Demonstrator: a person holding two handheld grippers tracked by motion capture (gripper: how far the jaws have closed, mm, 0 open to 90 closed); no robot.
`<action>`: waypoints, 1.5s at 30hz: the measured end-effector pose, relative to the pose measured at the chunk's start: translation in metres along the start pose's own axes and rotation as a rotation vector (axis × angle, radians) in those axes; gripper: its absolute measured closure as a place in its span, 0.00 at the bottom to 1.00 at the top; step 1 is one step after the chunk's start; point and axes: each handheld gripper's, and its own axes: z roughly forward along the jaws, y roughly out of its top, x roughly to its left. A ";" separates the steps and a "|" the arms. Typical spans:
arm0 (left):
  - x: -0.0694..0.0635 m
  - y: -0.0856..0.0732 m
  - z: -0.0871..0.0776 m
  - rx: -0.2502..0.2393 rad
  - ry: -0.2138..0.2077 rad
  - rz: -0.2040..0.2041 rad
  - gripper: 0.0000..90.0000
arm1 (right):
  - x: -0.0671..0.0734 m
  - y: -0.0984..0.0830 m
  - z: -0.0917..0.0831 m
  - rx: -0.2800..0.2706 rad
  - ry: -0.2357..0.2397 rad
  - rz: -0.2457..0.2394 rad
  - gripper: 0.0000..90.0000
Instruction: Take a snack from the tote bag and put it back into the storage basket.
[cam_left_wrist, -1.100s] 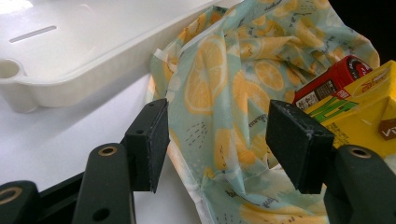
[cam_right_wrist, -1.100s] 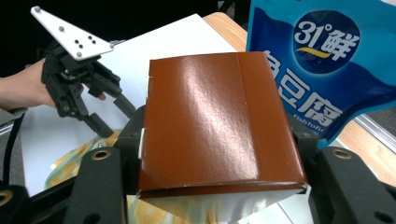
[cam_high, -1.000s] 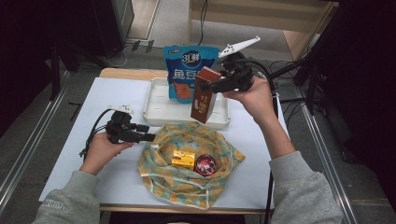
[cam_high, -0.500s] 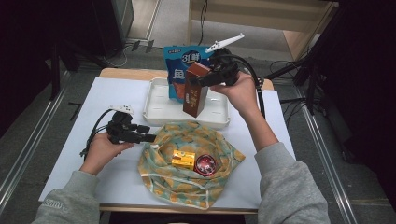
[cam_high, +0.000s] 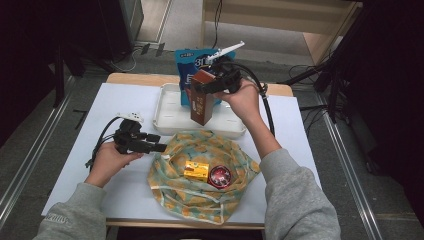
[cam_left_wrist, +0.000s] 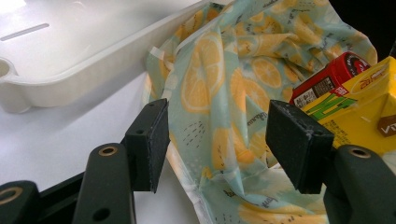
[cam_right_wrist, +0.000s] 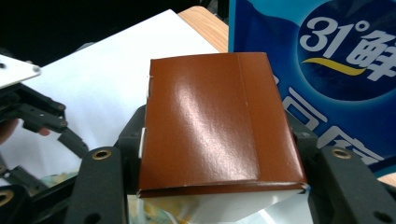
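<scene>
My right gripper (cam_high: 201, 86) is shut on the top of a tall brown box (cam_high: 202, 107), which hangs upright over the white tray (cam_high: 167, 120). In the right gripper view the brown box (cam_right_wrist: 215, 126) sits squarely between the jaws, with a blue snack bag (cam_right_wrist: 327, 70) close behind it. That blue bag (cam_high: 189, 59) stands at the tray's far side. My left gripper (cam_high: 159, 147) lies low on the table, open, its jaws at the left edge of a lemon-print cloth (cam_left_wrist: 233, 93). On the cloth (cam_high: 175, 190) lie a yellow carton (cam_high: 196, 171) and a red can (cam_high: 220, 176).
The white table (cam_high: 125, 100) has a wooden far edge. Black cables trail from both grippers. In the left gripper view the tray's rim (cam_left_wrist: 70, 74) runs just beyond the cloth, and the yellow carton (cam_left_wrist: 369, 107) and red can (cam_left_wrist: 331, 79) lie to the right.
My right hand has carried the brown box leftward and down, in front of the blue bag and closer over the tray. The left hand has stayed put.
</scene>
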 end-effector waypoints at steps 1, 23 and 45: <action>0.000 0.000 0.000 0.001 0.000 0.001 0.45 | 0.000 0.000 0.002 0.002 -0.001 0.003 0.47; 0.001 0.000 -0.001 0.001 -0.010 -0.004 0.45 | -0.002 -0.013 0.051 0.019 -0.001 0.029 0.48; 0.001 0.000 -0.002 0.001 -0.005 -0.007 0.45 | -0.004 -0.039 0.035 -0.034 0.023 0.007 0.48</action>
